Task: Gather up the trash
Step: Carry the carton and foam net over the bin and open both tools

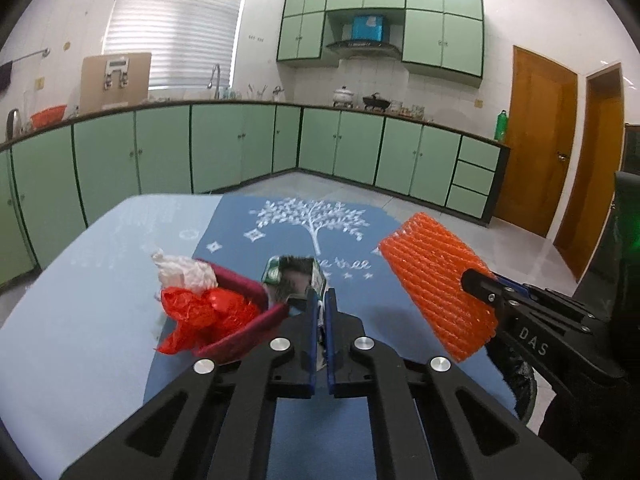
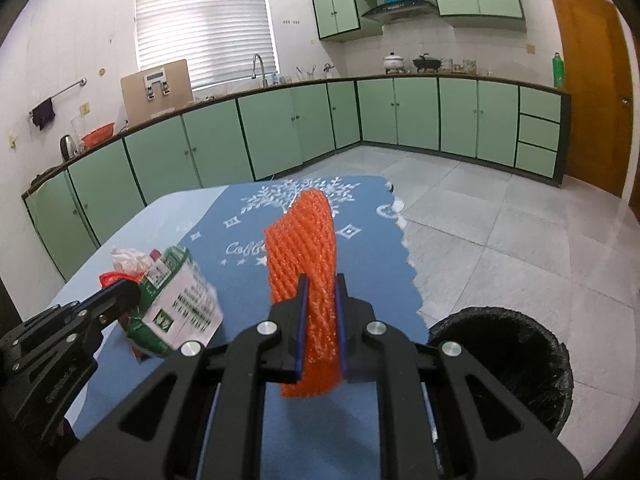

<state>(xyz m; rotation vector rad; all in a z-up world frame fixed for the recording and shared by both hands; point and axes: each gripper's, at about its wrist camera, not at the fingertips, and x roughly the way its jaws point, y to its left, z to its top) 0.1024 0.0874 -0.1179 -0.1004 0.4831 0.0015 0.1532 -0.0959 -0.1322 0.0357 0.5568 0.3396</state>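
The orange foam net sleeve (image 2: 306, 280) is pinched between the closed jaws of the right tool (image 2: 320, 320), held clear above the blue tree-print cloth (image 2: 372, 280) with most of its length sticking out past the fingertips. The green-and-white carton (image 2: 176, 304) is clamped by a flap or thin edge in the shut left tool (image 1: 319, 316); it appears to hang just off the surface (image 1: 80, 280), though the left wrist view is too foreshortened to be sure. Beside the carton sits a dark red tray (image 1: 244, 316) heaped with crumpled red plastic (image 1: 200, 316) and a white plastic wad (image 1: 186, 274).

The carton grip is the weaker one: a thin hold on a bulky box could let it swing or slip out, and a swing to its side would knock the tray and spill the loose plastic. The foam sleeve is soft and could creep out of the pads if jerked, or catch the bin's rim and fall to the floor.

The black-lined trash bin (image 2: 504, 360) stands on the tiled floor (image 2: 520, 220) just off the cloth's ragged right edge, below surface level and mouth open. The right tool has an unobstructed path over that edge. The left tool would have to cross past the right one, and the two loads are already near each other, so taking turns looks safer.
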